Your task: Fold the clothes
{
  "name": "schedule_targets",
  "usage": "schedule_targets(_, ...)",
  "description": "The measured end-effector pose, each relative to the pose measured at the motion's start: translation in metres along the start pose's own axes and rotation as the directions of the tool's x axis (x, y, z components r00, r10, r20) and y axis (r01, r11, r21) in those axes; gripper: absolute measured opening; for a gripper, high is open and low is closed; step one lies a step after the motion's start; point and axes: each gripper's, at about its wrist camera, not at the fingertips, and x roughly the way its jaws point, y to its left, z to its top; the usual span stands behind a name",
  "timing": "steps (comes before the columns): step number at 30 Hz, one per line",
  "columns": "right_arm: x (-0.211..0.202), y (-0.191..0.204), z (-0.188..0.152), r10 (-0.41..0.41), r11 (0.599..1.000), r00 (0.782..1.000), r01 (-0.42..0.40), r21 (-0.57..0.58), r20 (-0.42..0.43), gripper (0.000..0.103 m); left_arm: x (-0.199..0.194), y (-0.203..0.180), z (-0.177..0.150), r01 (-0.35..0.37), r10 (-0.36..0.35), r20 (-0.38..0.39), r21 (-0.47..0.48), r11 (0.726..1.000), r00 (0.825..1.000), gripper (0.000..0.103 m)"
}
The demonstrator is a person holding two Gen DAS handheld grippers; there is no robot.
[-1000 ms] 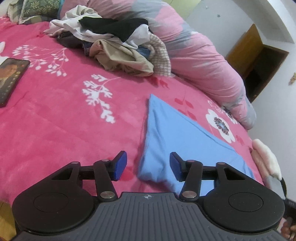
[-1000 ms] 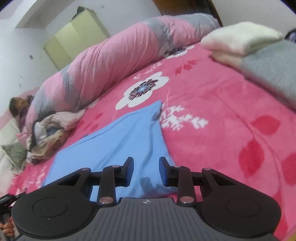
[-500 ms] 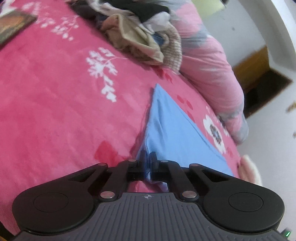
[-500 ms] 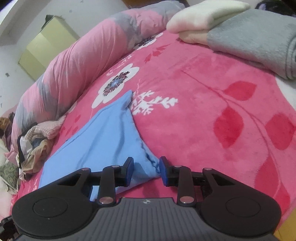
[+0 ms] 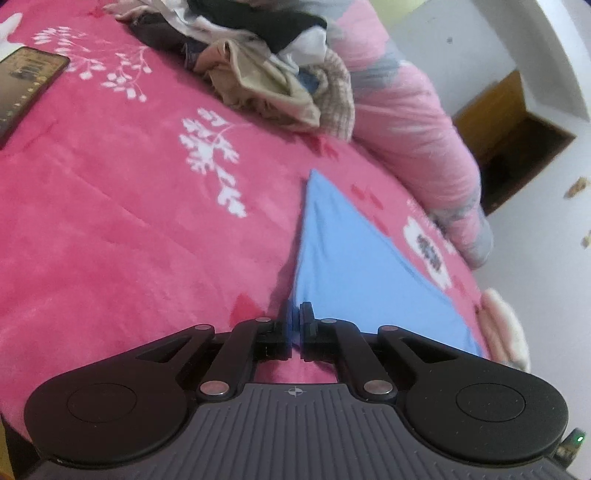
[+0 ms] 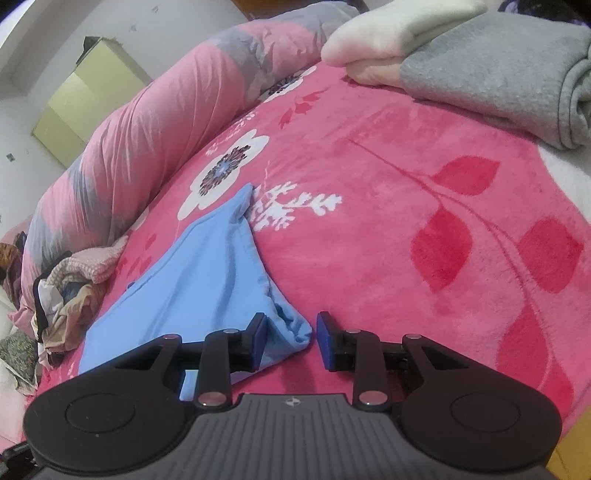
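Observation:
A light blue garment (image 5: 354,266) lies folded flat on the pink flowered bedspread (image 5: 110,221). My left gripper (image 5: 296,317) is shut on the blue garment's near left corner, with cloth pinched between the blue pads. In the right wrist view the same blue garment (image 6: 199,273) stretches away to the left. Its bunched near right corner (image 6: 291,328) lies between the fingers of my right gripper (image 6: 290,334), which is open. Neither pad presses on the cloth.
A heap of unfolded clothes (image 5: 266,70) sits at the far side of the bed, against a rolled pink and grey duvet (image 5: 399,110). A dark phone (image 5: 26,81) lies at the left. Folded cream (image 6: 399,33) and grey (image 6: 509,70) items are stacked at the right.
The left gripper went from open to shut on the garment's corner. The right gripper moved to the garment's right corner and opened a little wider around it.

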Motion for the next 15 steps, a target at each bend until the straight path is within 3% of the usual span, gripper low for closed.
schedule_targets(2,-0.007,0.009,-0.001,-0.013,0.999,0.999,0.014,-0.042,0.031,0.031,-0.005,-0.001,-0.001,-0.001,0.0,0.011,0.027,1.0,1.0,0.015)
schedule_targets(5,-0.021,0.047,-0.005,0.025,0.975,0.997,-0.008,-0.221,0.076,0.031,-0.012,-0.003,-0.003,-0.002,0.0,0.026,0.067,0.998,1.0,0.017)
schedule_targets(8,-0.026,0.108,-0.019,0.168,0.873,0.984,-0.122,-0.473,0.057,0.031,-0.013,-0.006,-0.003,-0.01,0.006,0.034,0.117,0.993,0.999,0.022)
schedule_targets(10,-0.018,0.153,-0.039,0.265,0.754,0.964,-0.215,-0.621,-0.012,0.031,-0.008,-0.006,-0.003,-0.012,0.007,0.032,0.146,0.989,0.999,0.022)
schedule_targets(12,-0.005,0.202,-0.07,0.339,0.578,0.935,-0.295,-0.761,-0.105,0.031,-0.005,-0.004,-0.002,-0.004,-0.001,0.033,0.151,0.989,0.999,0.022)
schedule_targets(15,0.016,0.264,-0.129,0.362,0.301,0.908,-0.327,-0.896,-0.21,0.031,-0.003,0.001,-0.002,0.015,-0.02,0.035,0.133,0.991,0.999,0.022)
